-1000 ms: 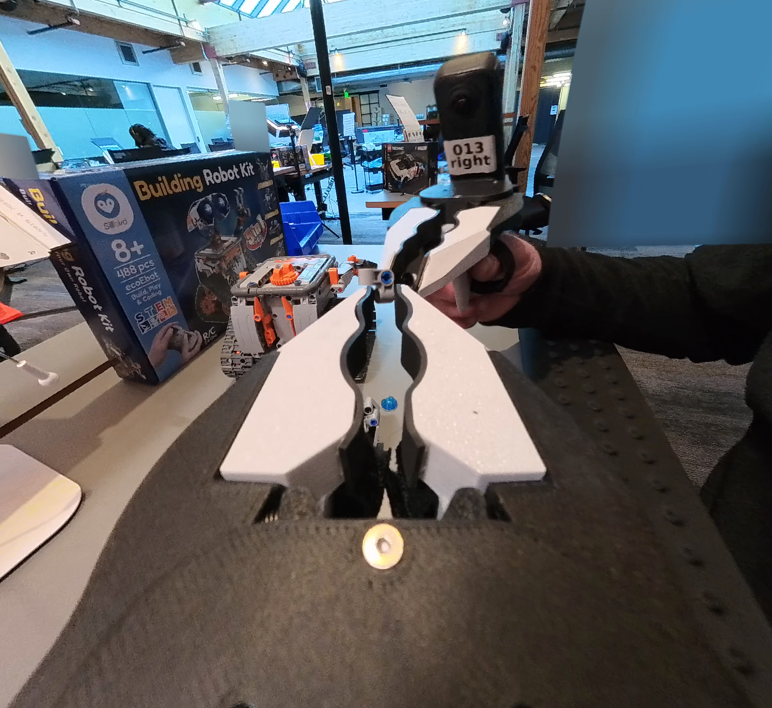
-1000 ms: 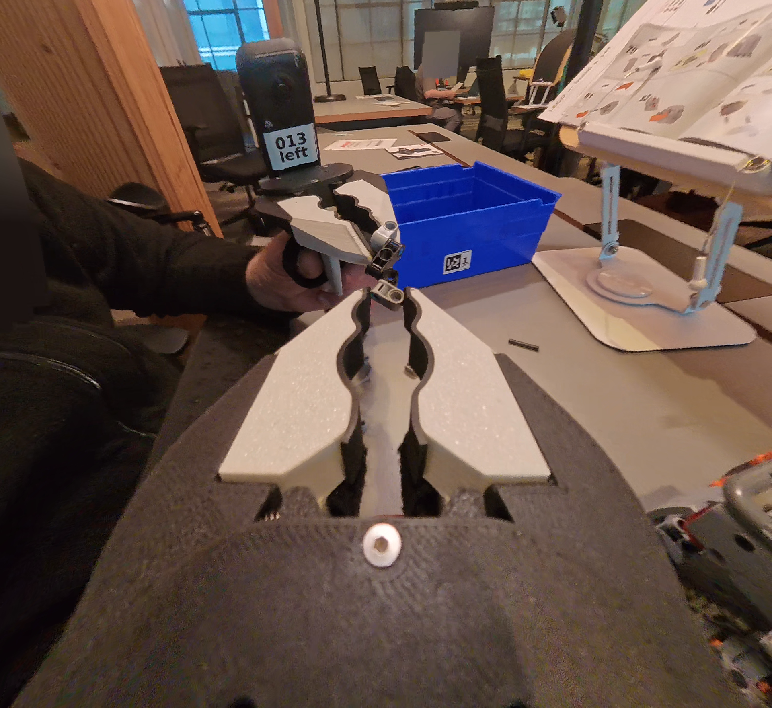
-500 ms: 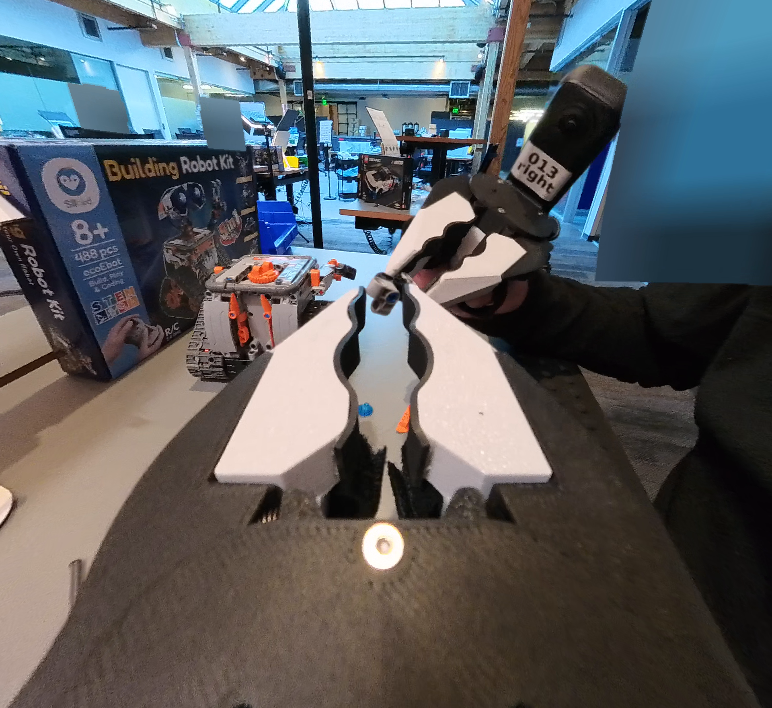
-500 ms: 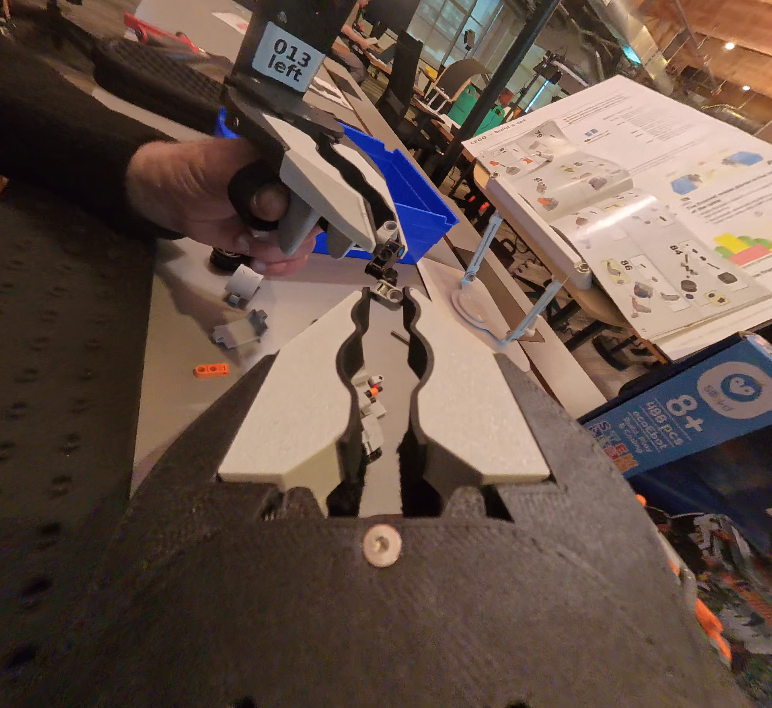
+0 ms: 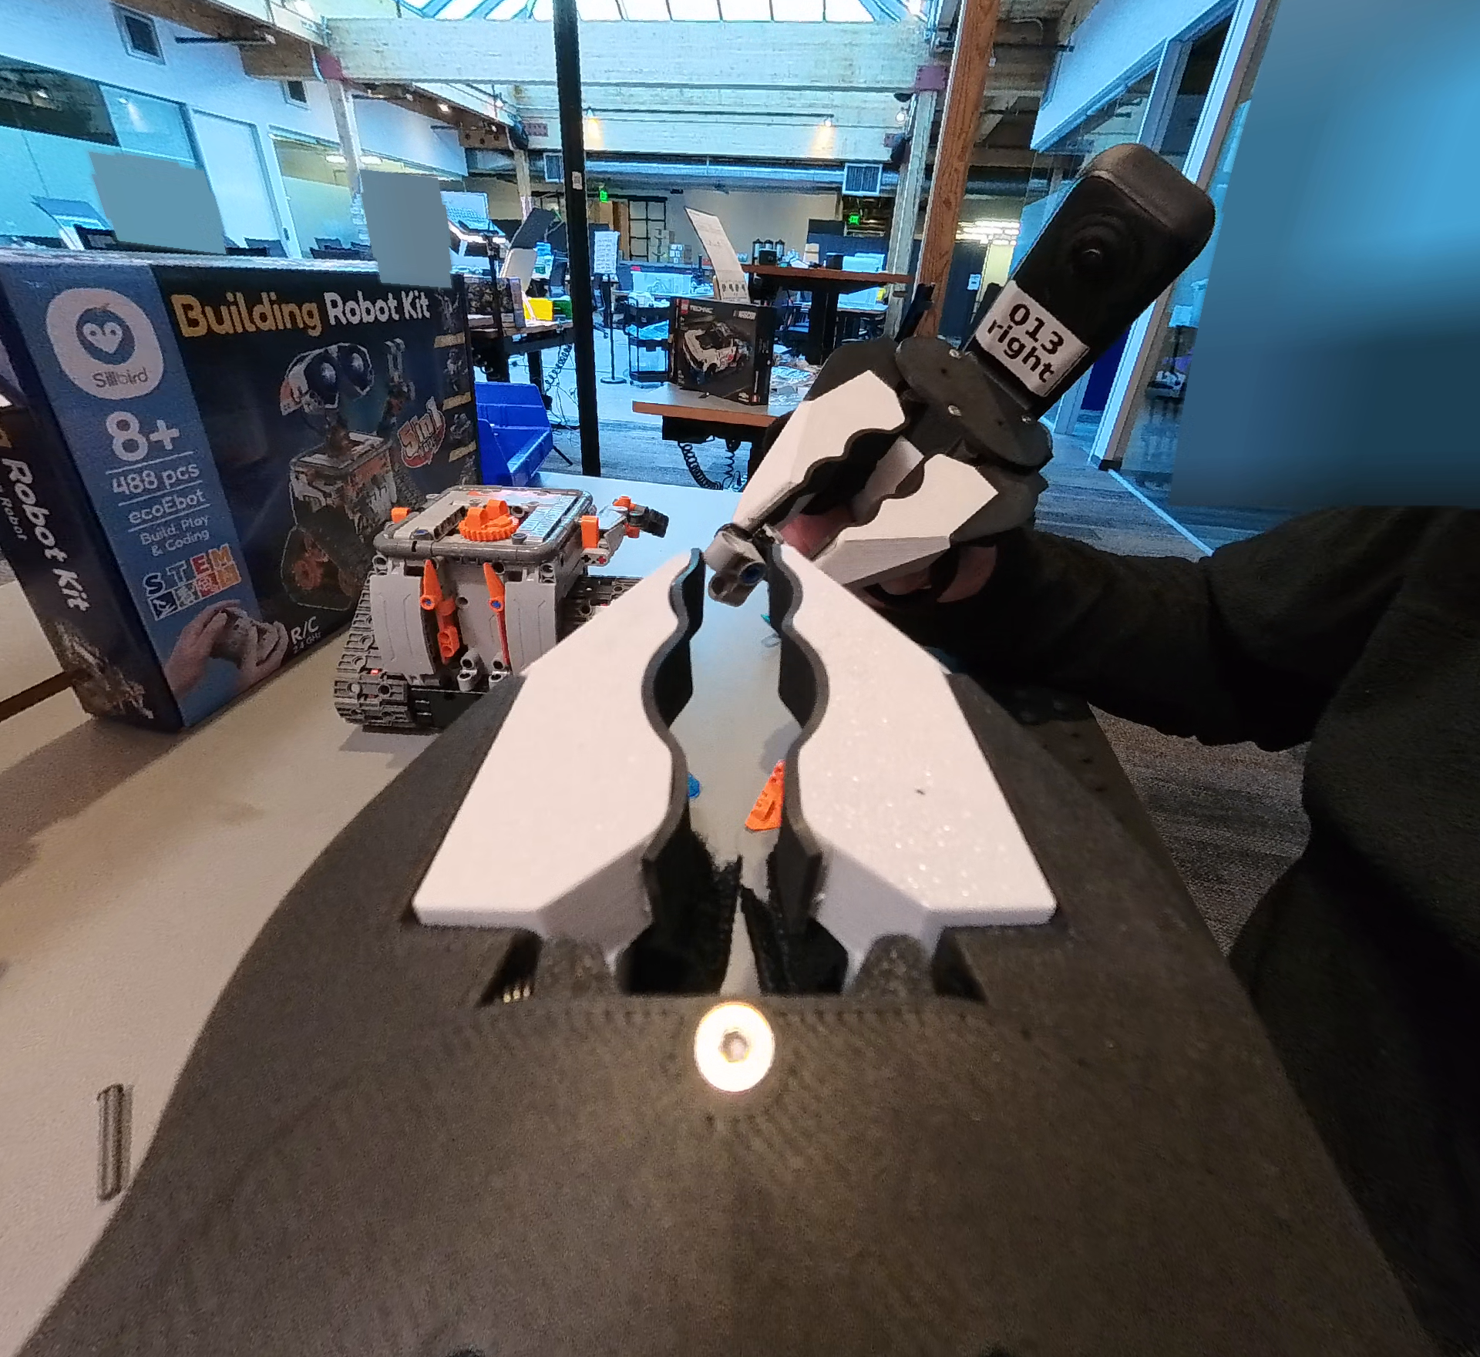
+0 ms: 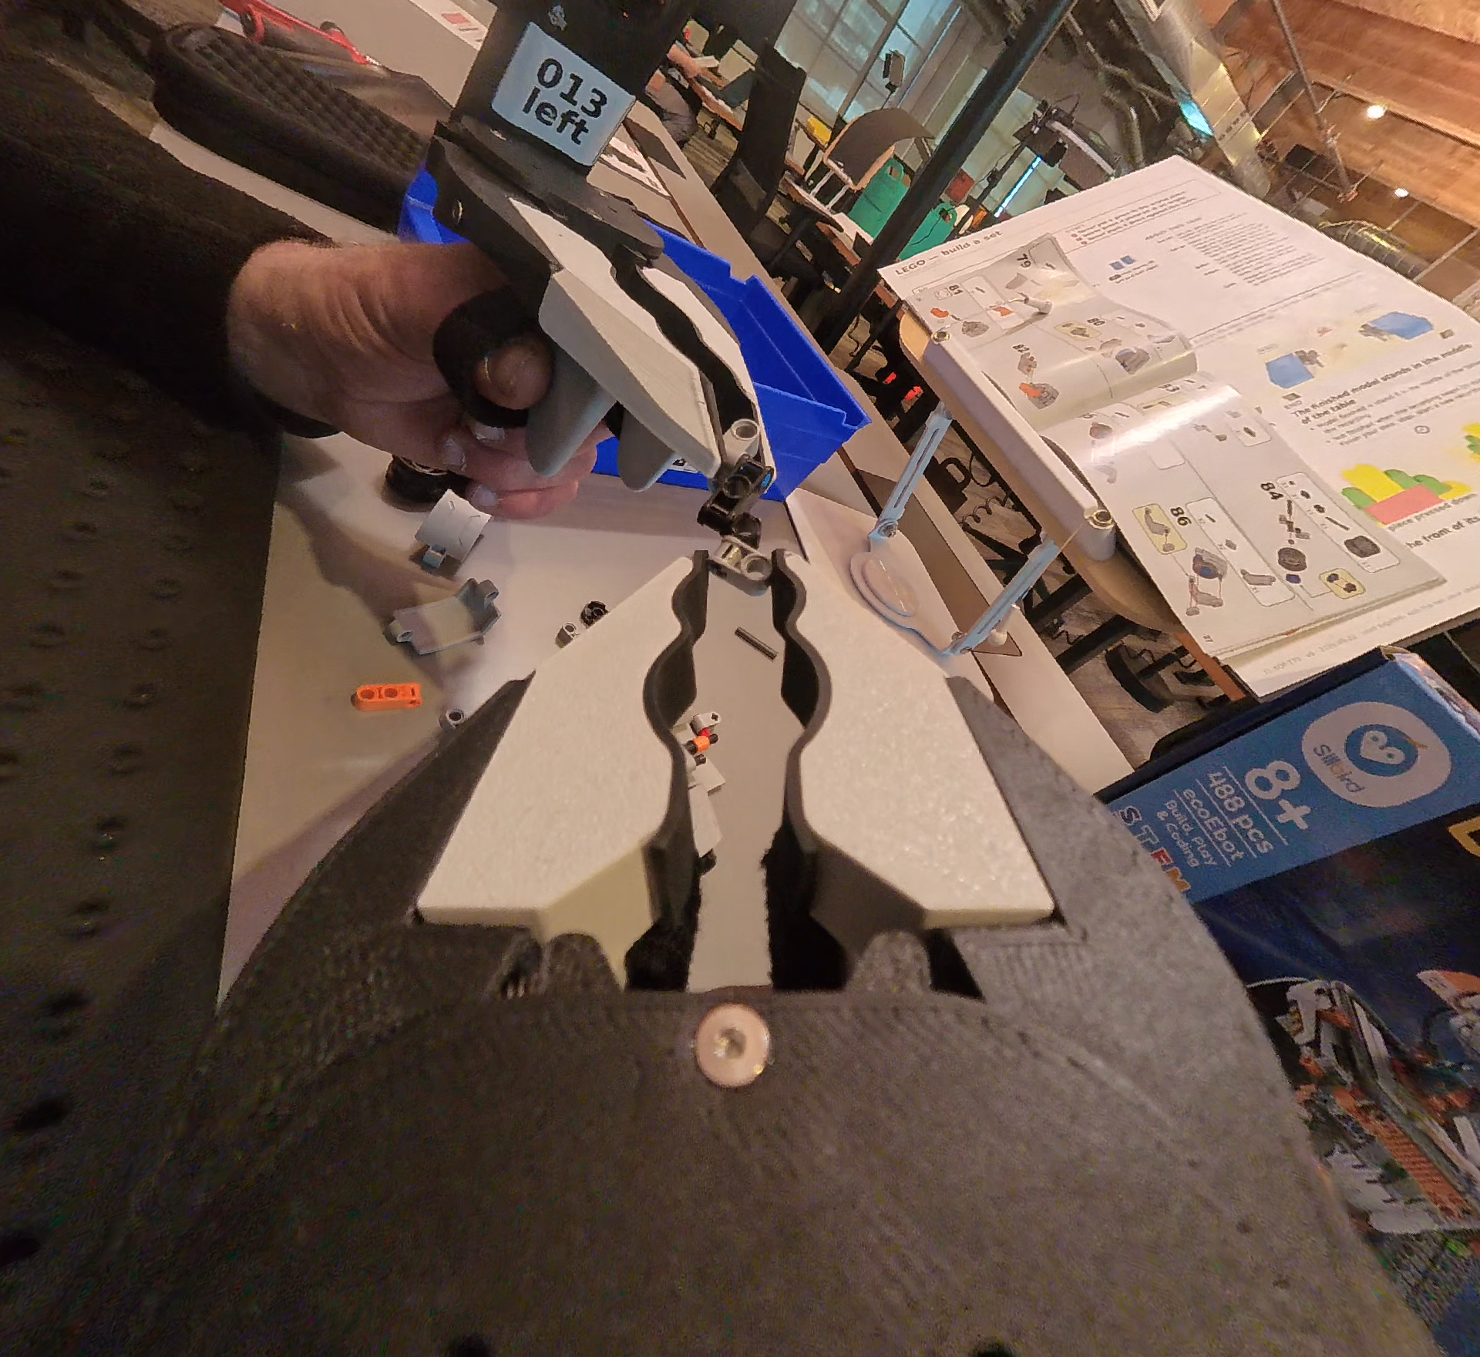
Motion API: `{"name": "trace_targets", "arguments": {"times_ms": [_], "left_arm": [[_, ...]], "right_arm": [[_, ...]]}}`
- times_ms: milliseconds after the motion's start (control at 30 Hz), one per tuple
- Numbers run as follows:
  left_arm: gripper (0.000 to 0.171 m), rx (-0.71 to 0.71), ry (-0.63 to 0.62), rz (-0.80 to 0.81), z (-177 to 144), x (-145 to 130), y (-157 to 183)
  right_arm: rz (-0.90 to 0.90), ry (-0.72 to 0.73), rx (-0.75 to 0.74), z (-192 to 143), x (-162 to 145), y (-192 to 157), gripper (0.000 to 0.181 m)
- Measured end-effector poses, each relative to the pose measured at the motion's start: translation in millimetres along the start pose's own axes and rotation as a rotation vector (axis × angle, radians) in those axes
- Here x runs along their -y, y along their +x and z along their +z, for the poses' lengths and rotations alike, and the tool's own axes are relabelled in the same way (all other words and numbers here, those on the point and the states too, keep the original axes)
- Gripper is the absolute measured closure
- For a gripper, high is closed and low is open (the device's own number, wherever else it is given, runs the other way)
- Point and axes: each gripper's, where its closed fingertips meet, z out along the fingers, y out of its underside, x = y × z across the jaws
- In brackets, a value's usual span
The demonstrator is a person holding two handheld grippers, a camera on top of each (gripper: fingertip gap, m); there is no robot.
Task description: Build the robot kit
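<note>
My left gripper (image 5: 738,562) is shut on a small grey-and-black connector piece with a blue pin (image 5: 733,572). In the right wrist view it comes down from the upper left (image 6: 743,442) with that piece (image 6: 738,478) hanging from its tips. My right gripper (image 6: 741,568) is shut on a small grey connector (image 6: 743,558) directly under the black piece, and the two pieces touch. In the left wrist view the right gripper (image 5: 741,540) reaches in from the upper right, tip to tip with mine. A hand (image 6: 360,350) holds the left gripper.
A tracked grey-and-orange robot model (image 5: 480,582) and its kit box (image 5: 200,470) stand to the left. A blue bin (image 6: 785,366), an open instruction booklet on a stand (image 6: 1161,422), grey panels (image 6: 444,618), an orange piece (image 6: 388,692) and a black axle (image 6: 755,642) lie on the table. Only a small space, under 4 cm, lies between the two pairs of fingers. The tracked grey-and-orange robot model (image 5: 480,582) is about equally far from each gripper, around 20 centimeters.
Both grippers have tilted and swung while staying tip to tip. The right gripper now leans steeply and looks across the table at the booklet. Both stay shut on their pieces.
</note>
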Motion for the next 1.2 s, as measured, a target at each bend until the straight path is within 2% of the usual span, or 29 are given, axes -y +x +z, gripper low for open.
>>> {"name": "trace_targets", "arguments": {"times_ms": [1200], "left_arm": [[0.159,-0.012,-0.012,-0.008,-0.1,-1.0,2.2]], "right_arm": [[-0.028,-0.034,-0.020,1.4,-6.1,1.7,0.167]]}}
